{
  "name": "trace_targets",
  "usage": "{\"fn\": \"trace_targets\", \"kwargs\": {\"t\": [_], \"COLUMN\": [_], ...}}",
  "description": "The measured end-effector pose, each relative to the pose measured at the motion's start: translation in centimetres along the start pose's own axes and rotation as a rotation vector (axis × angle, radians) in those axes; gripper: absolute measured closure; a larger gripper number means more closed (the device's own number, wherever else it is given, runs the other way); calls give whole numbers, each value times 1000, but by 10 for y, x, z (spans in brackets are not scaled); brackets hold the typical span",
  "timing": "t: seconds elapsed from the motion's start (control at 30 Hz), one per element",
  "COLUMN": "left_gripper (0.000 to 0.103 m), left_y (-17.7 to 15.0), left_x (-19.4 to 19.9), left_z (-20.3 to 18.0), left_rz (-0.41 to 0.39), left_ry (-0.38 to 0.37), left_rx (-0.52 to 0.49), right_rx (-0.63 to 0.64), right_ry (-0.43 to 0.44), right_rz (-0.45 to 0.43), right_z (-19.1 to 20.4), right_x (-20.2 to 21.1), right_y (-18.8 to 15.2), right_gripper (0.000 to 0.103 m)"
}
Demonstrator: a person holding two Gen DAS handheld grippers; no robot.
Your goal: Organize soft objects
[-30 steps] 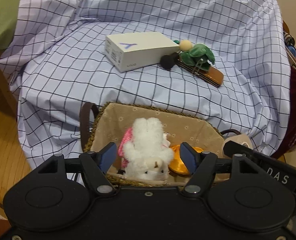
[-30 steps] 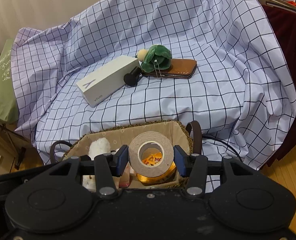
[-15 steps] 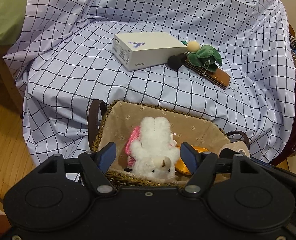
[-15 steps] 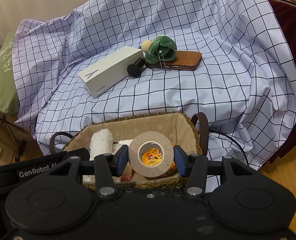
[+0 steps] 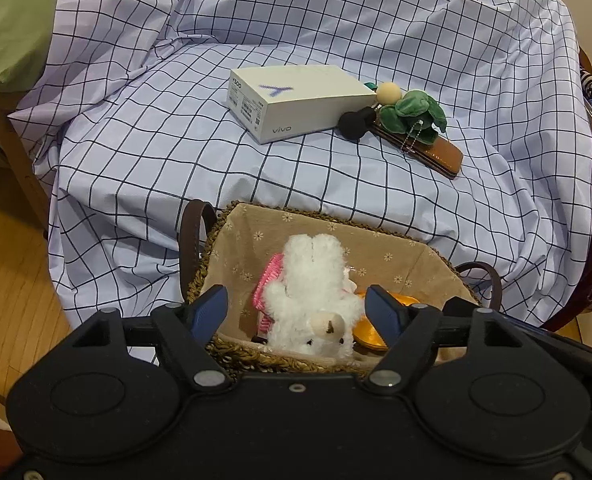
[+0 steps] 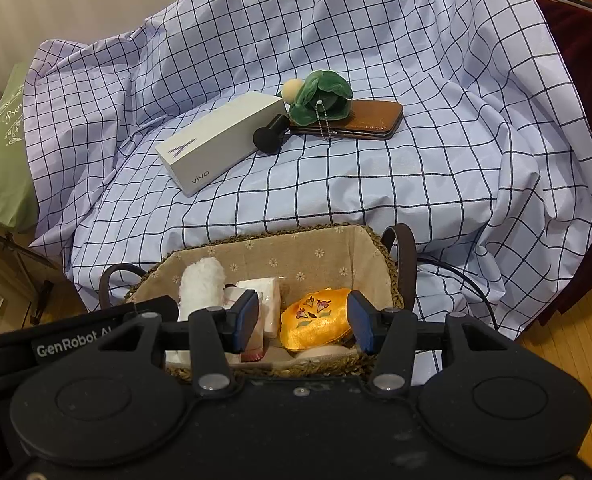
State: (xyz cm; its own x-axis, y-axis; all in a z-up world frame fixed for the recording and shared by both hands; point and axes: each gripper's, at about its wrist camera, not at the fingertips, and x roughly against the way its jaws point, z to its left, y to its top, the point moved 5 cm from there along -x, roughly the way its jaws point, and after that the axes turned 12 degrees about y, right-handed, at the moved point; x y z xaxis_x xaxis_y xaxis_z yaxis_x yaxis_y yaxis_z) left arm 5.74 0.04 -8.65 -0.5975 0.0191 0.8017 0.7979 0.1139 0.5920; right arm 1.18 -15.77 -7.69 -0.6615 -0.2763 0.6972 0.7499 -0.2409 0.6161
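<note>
The left tool [image 5: 294,296] hangs over the near end of a woven basket [image 5: 327,220] with a flowered cloth lining. Its jaws have just been opening and now stand released. A white plush rabbit [image 5: 311,280] lies head-down in the basket between the blue pads, and neither pad touches it. A pink knitted piece [image 5: 268,280] shows at the rabbit's side, and an orange embroidered pouch [image 5: 375,328] lies just beside it. The right tool [image 6: 301,308] hovers over the same basket from the other end, its pads apart and grasping nothing (the pouch lies in the basket below the gap between them), with a white folded packet [image 6: 264,300] near its left pad. Well beyond the basket, on the checked sheet [image 5: 176,140], a green plush toy [image 5: 415,110] rests on a brown leather case [image 5: 439,152]. A cream ball [image 5: 387,92] and a black knob [image 5: 353,122] lie against a white phone box [image 5: 296,100] next to the toy.
</note>
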Motion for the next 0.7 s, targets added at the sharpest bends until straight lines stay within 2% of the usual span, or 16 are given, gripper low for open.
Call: {"fn": "trace_targets", "kwargs": {"t": [0.7], "left_gripper": [32], "left_y": [0], "left_x": [2], "left_z": [0], "left_rz": [-7], "left_ry": [8], "left_rx": [-10], "right_rx": [-3], "right_ry": [-8], "right_rz": [0], "right_z": [-2], "right_x": [2], "right_y": [1], "right_gripper": [53]}}
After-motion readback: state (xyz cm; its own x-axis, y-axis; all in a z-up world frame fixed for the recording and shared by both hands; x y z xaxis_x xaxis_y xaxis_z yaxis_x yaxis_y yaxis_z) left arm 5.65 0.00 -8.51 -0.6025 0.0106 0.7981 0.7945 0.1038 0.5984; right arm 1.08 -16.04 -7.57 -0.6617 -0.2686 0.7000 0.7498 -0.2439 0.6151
